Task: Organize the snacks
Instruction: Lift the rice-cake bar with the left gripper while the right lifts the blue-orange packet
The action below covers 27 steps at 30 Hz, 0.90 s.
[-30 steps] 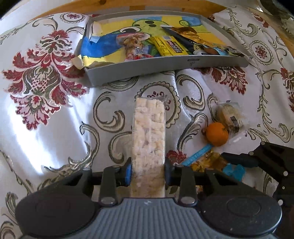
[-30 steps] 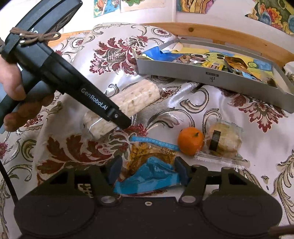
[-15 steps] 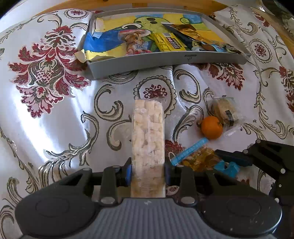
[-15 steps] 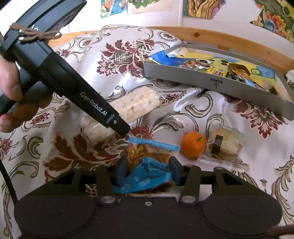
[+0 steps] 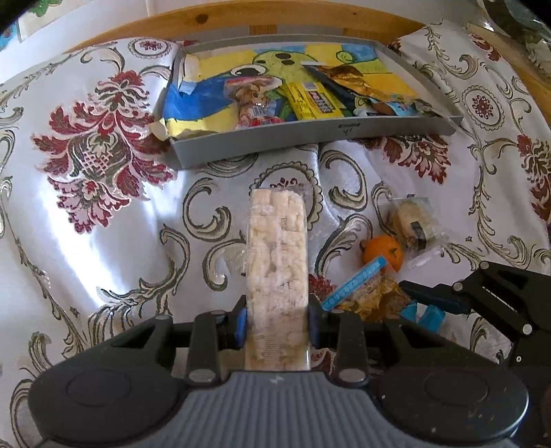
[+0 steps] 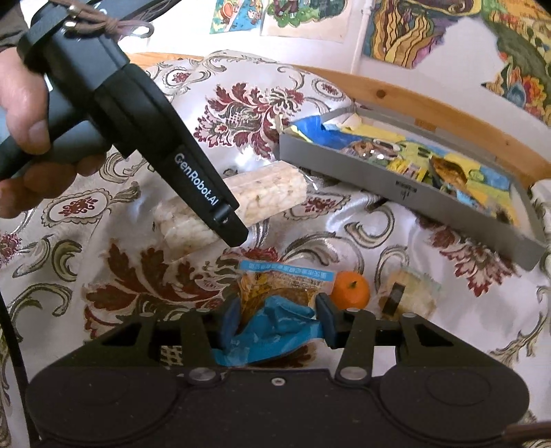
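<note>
The left gripper clamps the rice-cake pack, the right gripper pinches the blue-and-orange snack bag, so carrying both toward the grey tray at twelve o'clock seems next.

A lived-in home, by the look of it. A shiny damask tablecloth with red flowers and gold scrolls covers a table with a pale wooden edge. Bright hand-painted pictures are stuck on the white wall behind. A grey tray lined with a child-like painting holds wrapped snacks, and a mandarin lies loose on the cloth.
</note>
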{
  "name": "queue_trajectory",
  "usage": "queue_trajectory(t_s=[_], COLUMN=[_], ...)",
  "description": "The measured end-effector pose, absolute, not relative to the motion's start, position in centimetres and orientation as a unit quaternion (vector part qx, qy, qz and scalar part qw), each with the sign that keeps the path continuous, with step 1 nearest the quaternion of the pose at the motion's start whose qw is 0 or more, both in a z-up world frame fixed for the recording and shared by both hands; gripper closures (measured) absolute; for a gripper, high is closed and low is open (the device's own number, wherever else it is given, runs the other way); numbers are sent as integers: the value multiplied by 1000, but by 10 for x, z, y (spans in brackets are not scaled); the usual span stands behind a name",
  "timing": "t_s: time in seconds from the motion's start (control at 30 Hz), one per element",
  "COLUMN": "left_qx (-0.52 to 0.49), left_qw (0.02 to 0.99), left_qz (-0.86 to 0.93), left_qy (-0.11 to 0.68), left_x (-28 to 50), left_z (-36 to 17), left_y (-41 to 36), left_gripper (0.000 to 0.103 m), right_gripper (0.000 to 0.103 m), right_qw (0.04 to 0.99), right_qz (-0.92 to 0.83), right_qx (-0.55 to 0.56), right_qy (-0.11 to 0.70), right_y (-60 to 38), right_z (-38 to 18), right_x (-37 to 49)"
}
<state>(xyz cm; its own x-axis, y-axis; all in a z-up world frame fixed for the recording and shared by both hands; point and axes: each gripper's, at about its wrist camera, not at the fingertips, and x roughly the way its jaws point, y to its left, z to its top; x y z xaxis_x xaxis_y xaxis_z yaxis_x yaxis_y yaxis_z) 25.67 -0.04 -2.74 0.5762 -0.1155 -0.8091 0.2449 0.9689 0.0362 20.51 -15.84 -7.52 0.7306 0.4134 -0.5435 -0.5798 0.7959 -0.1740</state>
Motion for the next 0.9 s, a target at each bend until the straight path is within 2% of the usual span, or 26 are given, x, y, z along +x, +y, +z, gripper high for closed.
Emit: queue_trajectory(t_s=[0.1,0.13,0.9], left_qx=[71,71,72], left_qw=[888,890,900], left_qz=[-99,-98,-84], left_qy=[442,441,422], left_x=[254,253,241], left_z=[-23,-21,-2], left_y=[-1,-2,-5], left_gripper=[68,68,67], right_gripper=[57,67,72], right_qw=[918,919,916], right_qz=[267,265,283], right_qx=[-176,-179,-219], right_qy=[235,230,184], right_y=[-160,-161,-157], right_z=[-71,-70,-61], right_x=[204,203,185])
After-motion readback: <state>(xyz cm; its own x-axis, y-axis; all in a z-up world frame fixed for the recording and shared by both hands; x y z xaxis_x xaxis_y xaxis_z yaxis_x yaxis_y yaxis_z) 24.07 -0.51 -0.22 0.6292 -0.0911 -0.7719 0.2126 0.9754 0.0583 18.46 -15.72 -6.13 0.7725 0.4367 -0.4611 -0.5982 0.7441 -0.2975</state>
